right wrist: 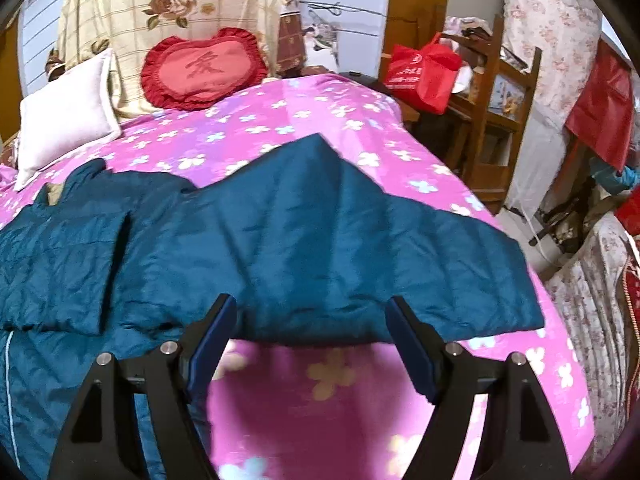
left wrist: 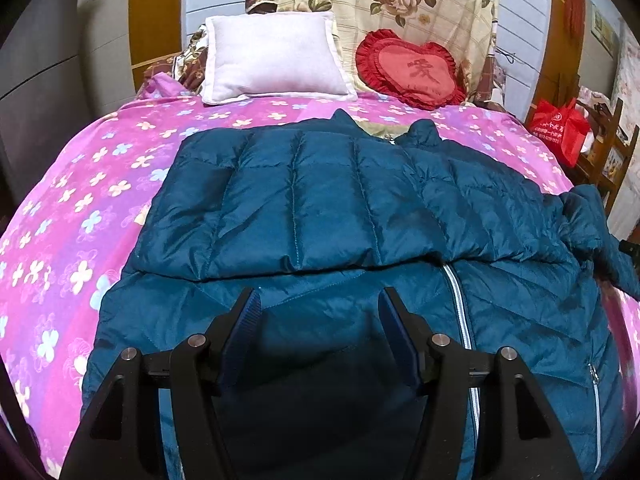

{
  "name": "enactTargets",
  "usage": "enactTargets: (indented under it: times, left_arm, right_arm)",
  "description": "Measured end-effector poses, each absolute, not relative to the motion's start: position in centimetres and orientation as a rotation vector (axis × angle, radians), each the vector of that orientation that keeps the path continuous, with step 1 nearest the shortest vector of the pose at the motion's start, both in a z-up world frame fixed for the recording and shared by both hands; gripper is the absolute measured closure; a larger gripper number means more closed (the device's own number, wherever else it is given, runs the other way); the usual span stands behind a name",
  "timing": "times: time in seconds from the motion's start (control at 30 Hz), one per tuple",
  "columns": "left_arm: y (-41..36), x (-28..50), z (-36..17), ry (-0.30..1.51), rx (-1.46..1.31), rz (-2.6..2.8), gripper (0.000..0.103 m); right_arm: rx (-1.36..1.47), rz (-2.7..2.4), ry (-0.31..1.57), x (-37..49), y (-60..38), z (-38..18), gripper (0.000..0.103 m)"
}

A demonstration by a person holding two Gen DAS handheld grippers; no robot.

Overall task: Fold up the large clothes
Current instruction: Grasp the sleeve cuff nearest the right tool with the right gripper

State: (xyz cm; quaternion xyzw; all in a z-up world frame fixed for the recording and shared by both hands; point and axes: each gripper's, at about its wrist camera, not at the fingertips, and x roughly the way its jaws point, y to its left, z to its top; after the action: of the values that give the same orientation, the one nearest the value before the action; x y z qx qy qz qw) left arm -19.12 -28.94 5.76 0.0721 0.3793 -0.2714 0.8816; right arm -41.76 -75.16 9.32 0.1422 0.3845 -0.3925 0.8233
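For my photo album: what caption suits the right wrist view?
Open right gripper hovering by the teal jacket's outstretched sleeve on a pink flowered bedspread.

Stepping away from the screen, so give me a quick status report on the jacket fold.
Left gripper, right gripper open, empty. Teal jacket flat on bed, one sleeve spread out. Nothing in the way.

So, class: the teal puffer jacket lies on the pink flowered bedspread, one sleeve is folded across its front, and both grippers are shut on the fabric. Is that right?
Not quite. The teal puffer jacket does lie on the pink flowered bedspread, one sleeve folded across, but both wrist views show the left gripper and the right gripper open, holding nothing.
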Motion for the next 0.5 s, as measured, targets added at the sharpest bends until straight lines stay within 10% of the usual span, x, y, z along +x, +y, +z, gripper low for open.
enactTargets:
  times: [0.5]
  left_arm:
    - [-27.9,-19.0,7.1,0.731,0.111,-0.561,0.06]
  right_arm:
    - [0.417,-1.0,0.813,-48.5,-83.5,7.9,0.022]
